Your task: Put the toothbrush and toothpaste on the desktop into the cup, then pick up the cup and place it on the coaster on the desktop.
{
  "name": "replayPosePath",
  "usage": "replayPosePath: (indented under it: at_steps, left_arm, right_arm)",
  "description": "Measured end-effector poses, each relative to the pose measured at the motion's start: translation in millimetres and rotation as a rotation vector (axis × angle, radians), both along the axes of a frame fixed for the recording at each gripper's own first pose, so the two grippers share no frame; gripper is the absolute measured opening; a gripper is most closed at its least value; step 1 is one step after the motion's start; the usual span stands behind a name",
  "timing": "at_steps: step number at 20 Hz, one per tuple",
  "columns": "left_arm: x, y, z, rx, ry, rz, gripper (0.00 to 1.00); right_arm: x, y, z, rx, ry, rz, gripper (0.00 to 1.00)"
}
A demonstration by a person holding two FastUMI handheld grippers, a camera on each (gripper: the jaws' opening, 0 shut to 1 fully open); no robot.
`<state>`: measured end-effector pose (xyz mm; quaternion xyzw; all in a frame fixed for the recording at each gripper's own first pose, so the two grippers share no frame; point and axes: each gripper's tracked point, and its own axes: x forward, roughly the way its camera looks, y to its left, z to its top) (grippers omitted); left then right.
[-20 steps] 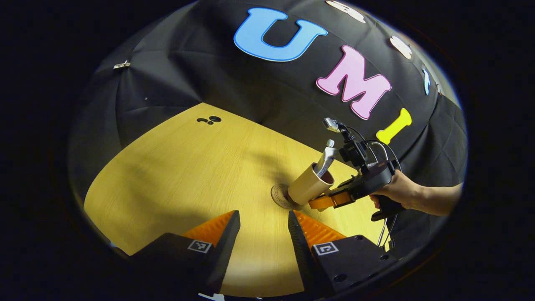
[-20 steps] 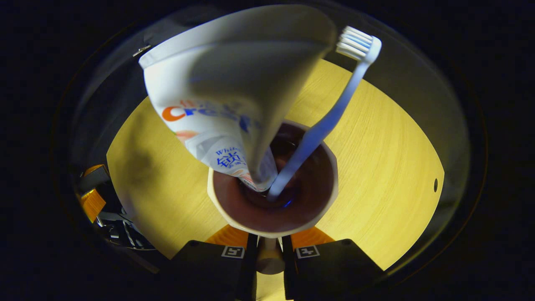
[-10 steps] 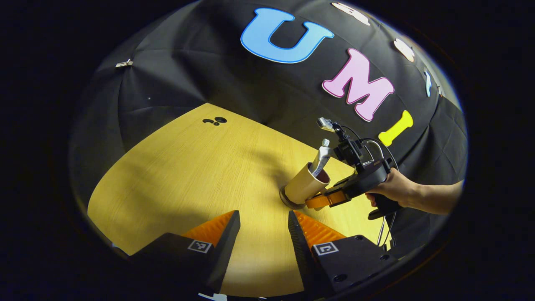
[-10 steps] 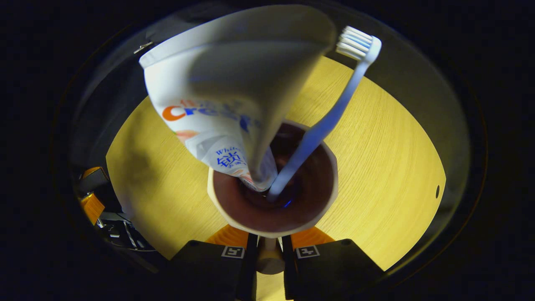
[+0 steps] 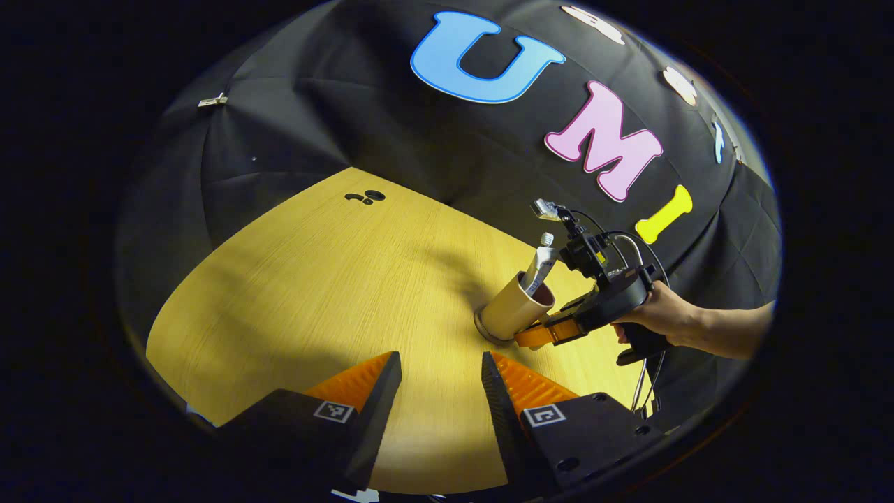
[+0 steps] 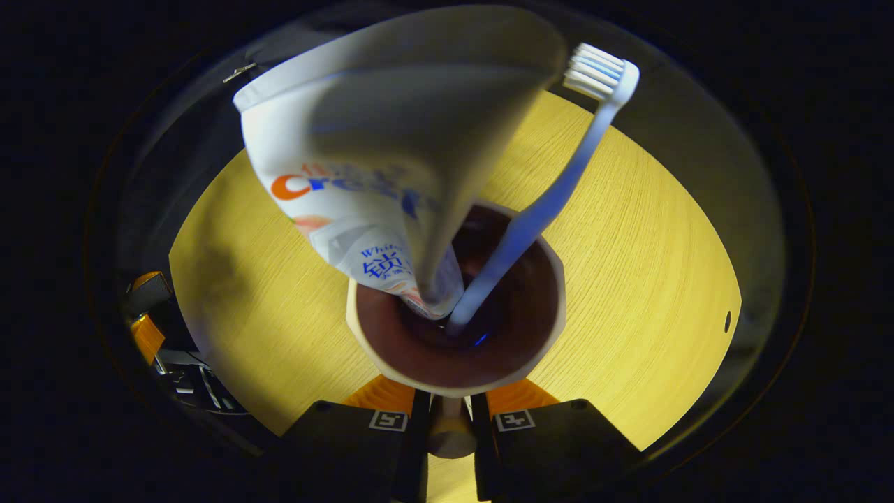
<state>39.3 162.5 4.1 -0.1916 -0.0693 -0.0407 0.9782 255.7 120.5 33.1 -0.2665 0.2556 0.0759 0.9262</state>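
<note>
The tan cup, dark brown inside, stands on the round coaster, whose edge peeks out at its base. The white toothpaste tube and the white toothbrush lean out of the cup. My right gripper is shut on the cup's handle, low on the near side. In the left gripper view it grips the cup from the right, held by a hand. My left gripper hovers open over the wooden table, nearer than the cup, with nothing between its fingers.
Small dark holes mark the table's far corner, and another hole sits near its right edge. The left gripper shows at the far left of the right gripper view. Black cloth walls close in behind the table.
The cup, held by the right gripper, has moved left and down over the coaster, which is now almost covered by its base. The left gripper has barely moved.
</note>
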Motion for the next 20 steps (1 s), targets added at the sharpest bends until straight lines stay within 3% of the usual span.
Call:
replayPosePath:
  at_steps: [12,15,18,19,20]
  left_arm:
    - [-1,-19,9,0.034,-0.015,-0.004,0.74]
    - [-2,-28,11,0.045,-0.019,-0.008,0.73]
    - [-2,-38,14,0.059,-0.024,-0.014,0.74]
    - [-2,-43,16,0.065,-0.026,-0.018,0.74]
    - [-2,-48,19,0.073,-0.03,-0.022,0.74]
  right_arm:
    - [-16,2,16,0.088,-0.039,0.028,0.31]
    - [-30,3,31,0.125,-0.077,0.058,0.37]
    - [-55,3,57,0.196,-0.145,0.092,0.33]
    - [-64,2,67,0.219,-0.171,0.1,0.43]
    - [-73,0,75,0.238,-0.197,0.108,0.41]
